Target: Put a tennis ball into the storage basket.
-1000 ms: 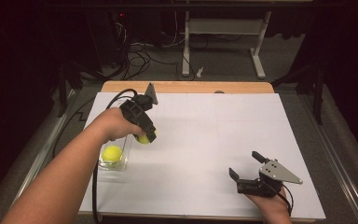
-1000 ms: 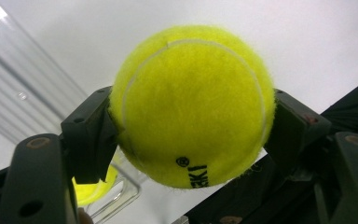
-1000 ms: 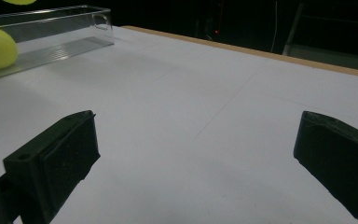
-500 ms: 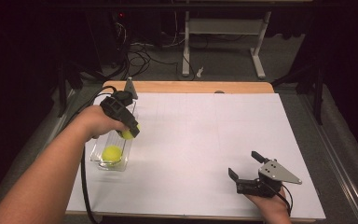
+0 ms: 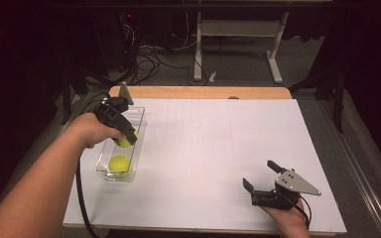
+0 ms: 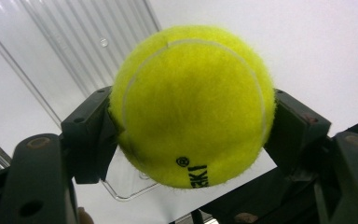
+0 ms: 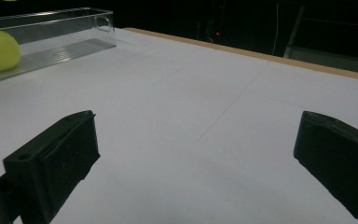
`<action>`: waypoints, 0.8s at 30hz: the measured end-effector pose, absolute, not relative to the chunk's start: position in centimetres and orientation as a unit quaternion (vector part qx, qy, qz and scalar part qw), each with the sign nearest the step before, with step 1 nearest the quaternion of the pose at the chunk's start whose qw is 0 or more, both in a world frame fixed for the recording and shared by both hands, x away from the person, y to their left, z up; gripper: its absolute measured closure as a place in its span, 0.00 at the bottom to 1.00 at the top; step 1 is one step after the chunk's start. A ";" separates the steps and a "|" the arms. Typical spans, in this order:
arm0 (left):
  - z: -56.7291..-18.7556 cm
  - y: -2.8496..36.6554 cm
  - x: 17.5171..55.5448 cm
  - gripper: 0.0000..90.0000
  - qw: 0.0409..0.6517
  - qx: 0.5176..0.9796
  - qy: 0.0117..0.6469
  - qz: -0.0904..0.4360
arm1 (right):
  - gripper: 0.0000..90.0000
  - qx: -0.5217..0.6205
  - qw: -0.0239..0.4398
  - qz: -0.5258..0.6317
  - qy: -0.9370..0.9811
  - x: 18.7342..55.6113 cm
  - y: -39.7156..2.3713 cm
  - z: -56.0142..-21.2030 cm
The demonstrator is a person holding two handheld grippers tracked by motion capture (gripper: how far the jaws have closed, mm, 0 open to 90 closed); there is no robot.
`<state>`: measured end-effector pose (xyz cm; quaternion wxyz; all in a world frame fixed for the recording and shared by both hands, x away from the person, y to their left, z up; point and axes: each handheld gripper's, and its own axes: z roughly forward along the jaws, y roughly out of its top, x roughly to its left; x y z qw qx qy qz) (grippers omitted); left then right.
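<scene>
Left tongs (image 5: 127, 140) clench tennis ball (image 6: 192, 105), seemingly above tray (image 5: 138, 117); right tongs (image 5: 261, 176) released.

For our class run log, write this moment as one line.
left gripper: shut on tennis ball, above clear tray | second ball: in tray | right gripper: open, empty

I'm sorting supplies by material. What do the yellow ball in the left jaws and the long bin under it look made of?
Ball: fuzzy yellow felt with a white seam, likely a rubber-cored tennis ball. Bin: clear, glossy, ribbed floor; probably rigid plastic.
</scene>
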<state>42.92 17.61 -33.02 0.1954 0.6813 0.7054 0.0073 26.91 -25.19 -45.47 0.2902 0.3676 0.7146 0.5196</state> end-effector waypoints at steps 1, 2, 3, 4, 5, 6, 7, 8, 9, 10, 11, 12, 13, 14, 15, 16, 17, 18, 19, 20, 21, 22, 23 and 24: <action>-33.0 17.7 42.9 0.30 0.196 0.680 0.707 0.008 | 0.01 0.367 0.290 0.520 0.714 26.9 -25.2 -45.5; -33.0 18.0 43.0 0.30 0.198 0.678 0.707 0.010 | 0.01 0.367 0.289 0.520 0.715 26.9 -25.2 -45.5; -33.0 18.2 43.0 0.30 0.200 0.675 0.710 0.012 | 0.01 0.367 0.289 0.520 0.715 27.0 -25.2 -45.5; -33.0 18.4 43.0 0.30 0.199 0.672 0.713 0.010 | 0.01 0.367 0.289 0.520 0.715 27.0 -25.2 -45.5; -33.1 18.5 43.0 0.30 0.197 0.673 0.713 0.011 | 0.01 0.367 0.289 0.520 0.715 27.0 -25.2 -45.5; -33.1 18.7 42.9 0.30 0.194 0.674 0.713 0.011 | 0.01 0.368 0.289 0.520 0.715 27.0 -25.2 -45.5; -33.1 18.8 42.9 0.30 0.194 0.672 0.715 0.012 | 0.01 0.368 0.288 0.520 0.715 26.9 -25.1 -45.5; -33.1 19.0 42.9 0.30 0.193 0.671 0.716 0.010 | 0.01 0.367 0.288 0.519 0.716 27.0 -25.1 -45.5; -33.1 19.1 43.0 0.30 0.193 0.669 0.718 0.012 | 0.01 0.365 0.289 0.519 0.717 26.9 -25.1 -45.5; -33.1 19.3 43.0 0.30 0.193 0.669 0.718 0.013 | 0.01 0.365 0.289 0.519 0.717 26.9 -25.1 -45.5; -33.1 19.4 43.0 0.30 0.193 0.668 0.719 0.014 | 0.01 0.365 0.289 0.519 0.717 26.9 -25.0 -45.5; -33.2 19.5 43.0 0.30 0.193 0.667 0.719 0.015 | 0.01 0.364 0.289 0.519 0.717 26.9 -25.0 -45.5; -33.2 19.6 43.0 0.30 0.193 0.666 0.720 0.015 | 0.01 0.364 0.289 0.519 0.717 26.9 -25.0 -45.5; -33.2 19.7 43.0 0.30 0.194 0.665 0.721 0.015 | 0.01 0.364 0.289 0.519 0.718 26.9 -25.0 -45.5; -33.2 19.8 43.1 0.30 0.194 0.665 0.721 0.014 | 0.01 0.364 0.289 0.518 0.718 26.9 -25.0 -45.5; -33.2 19.8 43.1 0.30 0.193 0.666 0.721 0.016 | 0.01 0.365 0.290 0.519 0.717 26.9 -25.0 -45.5; -33.2 19.8 43.1 0.30 0.194 0.665 0.721 0.015 | 0.01 0.365 0.290 0.519 0.717 26.9 -25.0 -45.5; -33.2 19.8 43.1 0.30 0.196 0.665 0.721 0.015 | 0.01 0.365 0.290 0.519 0.716 26.9 -25.0 -45.5; -33.1 19.8 43.1 0.30 0.198 0.663 0.721 0.015 | 0.01 0.366 0.290 0.519 0.716 26.9 -25.0 -45.5; -33.1 19.8 43.1 0.30 0.200 0.662 0.722 0.013 | 0.01 0.366 0.291 0.519 0.716 26.9 -25.1 -45.5; -33.0 19.8 43.2 0.30 0.200 0.662 0.722 0.015 | 0.01 0.366 0.291 0.519 0.716 26.9 -25.1 -45.5; -32.9 19.8 43.2 0.30 0.199 0.662 0.722 0.017 | 0.01 0.366 0.291 0.519 0.716 26.9 -25.1 -45.5; -32.9 19.8 43.3 0.30 0.198 0.664 0.721 0.020 | 0.01 0.365 0.291 0.519 0.716 26.9 -25.1 -45.5; -32.7 19.8 43.3 0.30 0.197 0.662 0.722 0.023 | 0.01 0.365 0.291 0.519 0.716 26.9 -25.1 -45.5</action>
